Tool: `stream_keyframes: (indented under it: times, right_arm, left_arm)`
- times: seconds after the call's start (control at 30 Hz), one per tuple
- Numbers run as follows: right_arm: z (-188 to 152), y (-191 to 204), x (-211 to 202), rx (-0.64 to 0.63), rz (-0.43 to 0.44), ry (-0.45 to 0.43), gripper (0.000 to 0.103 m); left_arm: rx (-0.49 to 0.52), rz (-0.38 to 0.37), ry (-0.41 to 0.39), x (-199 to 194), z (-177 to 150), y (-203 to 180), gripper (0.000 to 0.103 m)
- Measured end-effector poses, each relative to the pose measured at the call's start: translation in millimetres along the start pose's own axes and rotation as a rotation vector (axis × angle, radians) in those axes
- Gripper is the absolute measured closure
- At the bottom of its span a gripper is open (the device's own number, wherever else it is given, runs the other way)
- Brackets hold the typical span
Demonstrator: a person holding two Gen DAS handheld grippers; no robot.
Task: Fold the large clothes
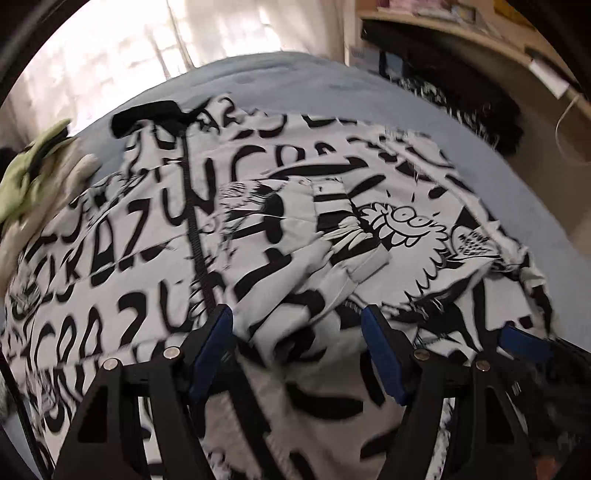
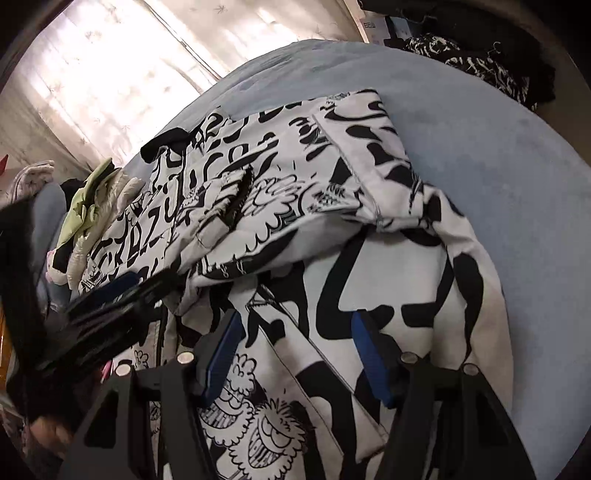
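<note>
A large white jacket with black lettering and cartoon prints (image 1: pixel 258 206) lies spread on a light blue bed (image 1: pixel 295 81), its black zipper (image 1: pixel 195 229) running up to a black collar (image 1: pixel 144 114). My left gripper (image 1: pixel 295 317) stands open just above the bunched near hem, its blue pads apart and pressing nothing. One blue pad (image 1: pixel 524 343) of the right gripper shows at the right. In the right wrist view the jacket (image 2: pixel 280 192) has a sleeve folded across its front. My right gripper (image 2: pixel 295 325) hovers open over the near cloth. A blurred left pad (image 2: pixel 118 286) is at the left.
A pale green and white garment (image 1: pixel 33 177) (image 2: pixel 96 206) lies at the bed's left edge. Dark patterned clothes (image 1: pixel 472 107) (image 2: pixel 480 62) are heaped at the far right, by a wooden shelf (image 1: pixel 461 33). Bright curtains (image 1: pixel 110 55) hang behind. Bare blue bed (image 2: pixel 498 184) lies to the right.
</note>
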State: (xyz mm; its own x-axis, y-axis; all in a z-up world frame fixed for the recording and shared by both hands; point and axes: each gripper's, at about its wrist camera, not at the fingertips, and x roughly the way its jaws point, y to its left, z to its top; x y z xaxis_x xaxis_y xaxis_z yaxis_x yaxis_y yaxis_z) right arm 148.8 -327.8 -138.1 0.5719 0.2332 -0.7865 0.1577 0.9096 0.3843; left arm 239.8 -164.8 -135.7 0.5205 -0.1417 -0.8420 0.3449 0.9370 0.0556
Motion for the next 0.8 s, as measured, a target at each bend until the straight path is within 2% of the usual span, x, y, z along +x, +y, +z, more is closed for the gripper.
stream_keyframes:
  times: [0.17, 0.3, 0.37, 0.47, 0.5, 0.57, 0.6, 0.67, 0.77, 0.8]
  right_arm:
    - [-5.2, 6.2, 5.1, -0.043, -0.008, -0.007, 0.041]
    - [-6.5, 7.8, 7.9, -0.06, -0.007, -0.007, 0.041]
    - [-6.7, 7.3, 9.3, -0.064, -0.006, -0.006, 0.04]
    - [-7.1, 7.2, 11.7, -0.071, -0.009, -0.006, 0.04]
    - [-7.7, 7.8, 11.8, -0.074, -0.009, -0.008, 0.04]
    - [-8.8, 9.0, 11.4, -0.079, -0.011, -0.011, 0.04]
    - [-9.1, 9.3, 11.2, -0.081, -0.013, -0.014, 0.041]
    - [-10.0, 9.5, 10.3, -0.086, -0.013, -0.019, 0.041]
    - [-11.0, 10.1, 10.0, -0.085, -0.01, -0.023, 0.041]
    - [-11.4, 9.1, 9.8, -0.084, -0.008, -0.024, 0.041]
  left_arm:
    - [0.005, -0.01, 0.057, 28.0, 18.7, -9.6, 0.032]
    - [0.018, -0.012, 0.097, 43.9, 24.7, -18.1, 0.027]
    - [0.025, -0.014, 0.099, 45.5, 26.5, -22.1, 0.024]
    - [0.035, -0.006, 0.093, 48.5, 31.2, -25.9, 0.025]
    - [0.036, -0.006, 0.089, 49.9, 33.6, -25.5, 0.031]
    - [0.041, 0.004, 0.1, 53.4, 37.6, -23.1, 0.09]
    - [0.031, 0.024, 0.107, 54.3, 40.9, -18.8, 0.093]
    - [0.006, 0.006, 0.067, 43.8, 47.3, -9.5, 0.096]
    - [-0.023, 0.022, -0.086, 4.7, 60.0, 8.0, 0.097]
    - [-0.075, 0.024, -0.154, -13.9, 63.2, 21.8, 0.097]
